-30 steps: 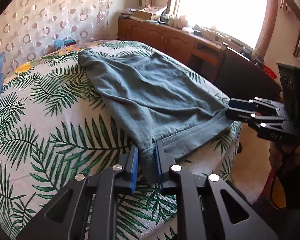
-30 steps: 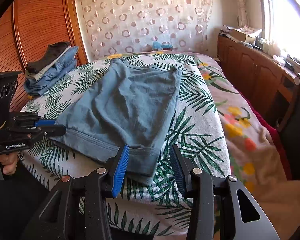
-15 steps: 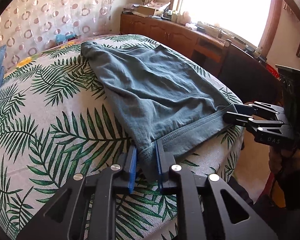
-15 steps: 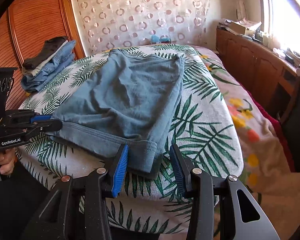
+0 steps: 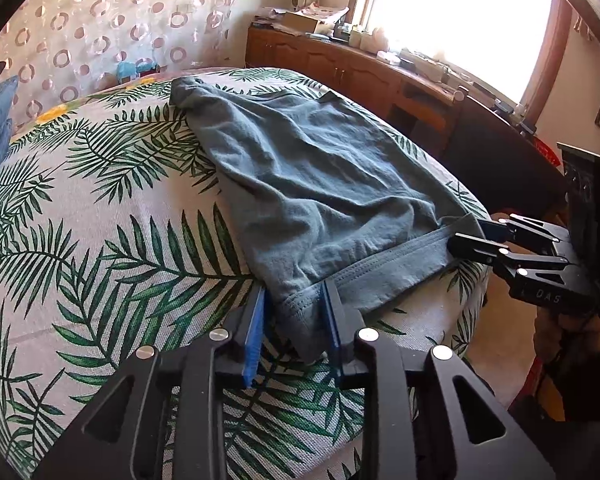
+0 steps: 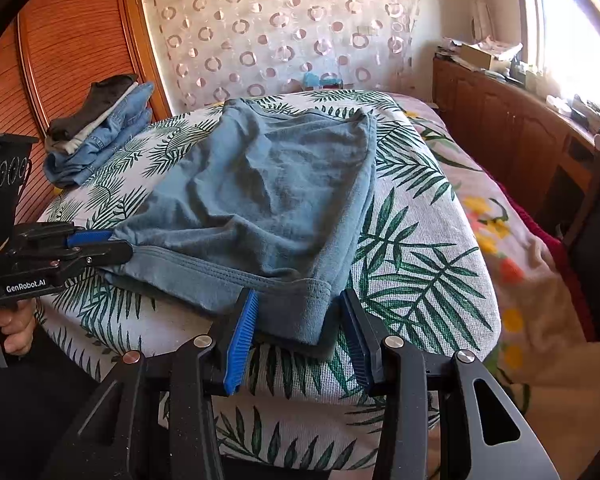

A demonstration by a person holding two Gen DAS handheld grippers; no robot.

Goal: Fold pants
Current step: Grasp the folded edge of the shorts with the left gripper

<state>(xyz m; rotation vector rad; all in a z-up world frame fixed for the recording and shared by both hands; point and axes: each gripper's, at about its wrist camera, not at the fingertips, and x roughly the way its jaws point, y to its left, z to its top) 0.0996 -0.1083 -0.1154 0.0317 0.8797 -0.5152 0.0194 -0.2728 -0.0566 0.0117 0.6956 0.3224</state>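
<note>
The pants (image 5: 324, 200) lie flat on the bed (image 5: 100, 240), hem at its near edge. The left gripper (image 5: 294, 334) is opening around one hem corner; the right gripper (image 6: 300, 340) closes narrowly, seemingly not yet pinching its corner.

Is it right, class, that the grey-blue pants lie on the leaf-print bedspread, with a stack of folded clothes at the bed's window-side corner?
One detail is wrong. The pants do lie on the leaf-print bedspread, but the stack of folded clothes sits at the corner by the wooden wardrobe, opposite the window. The right wrist view shows this.
</note>
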